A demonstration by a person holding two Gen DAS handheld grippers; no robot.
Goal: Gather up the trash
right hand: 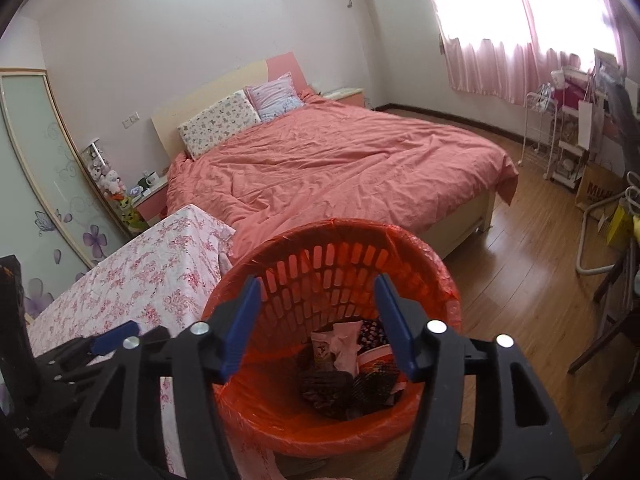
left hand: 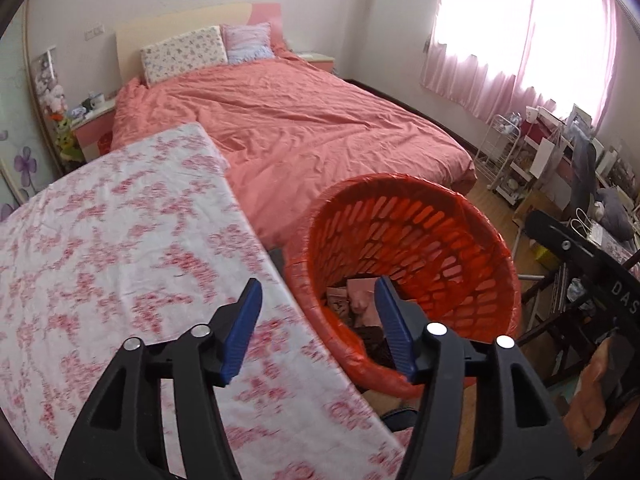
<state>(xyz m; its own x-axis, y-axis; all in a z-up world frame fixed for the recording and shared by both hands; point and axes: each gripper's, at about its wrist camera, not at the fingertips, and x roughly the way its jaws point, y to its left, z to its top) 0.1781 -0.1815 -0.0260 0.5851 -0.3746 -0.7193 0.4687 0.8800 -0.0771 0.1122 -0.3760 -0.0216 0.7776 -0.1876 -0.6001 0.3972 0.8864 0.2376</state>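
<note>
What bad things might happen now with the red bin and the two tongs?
1. The red bin stands close against the table with the flowery cloth; a bump from the right tongs, open over it, might tip it.
2. The left tongs are open, partly over the cloth; they could snag it.
3. The thin red liner at the rim could tear if a tong tip catches it.

A wide bed under a wrinkled salmon-pink cover (right hand: 340, 168) stands against the pale white wall (right hand: 180, 40), its headboard cream and pink. Sheer pink curtains (right hand: 520, 40) glow with daylight. Brown wooden plank flooring (right hand: 520, 264) runs toward what seems a cluttered white wire shelf cart (right hand: 560, 148).
</note>
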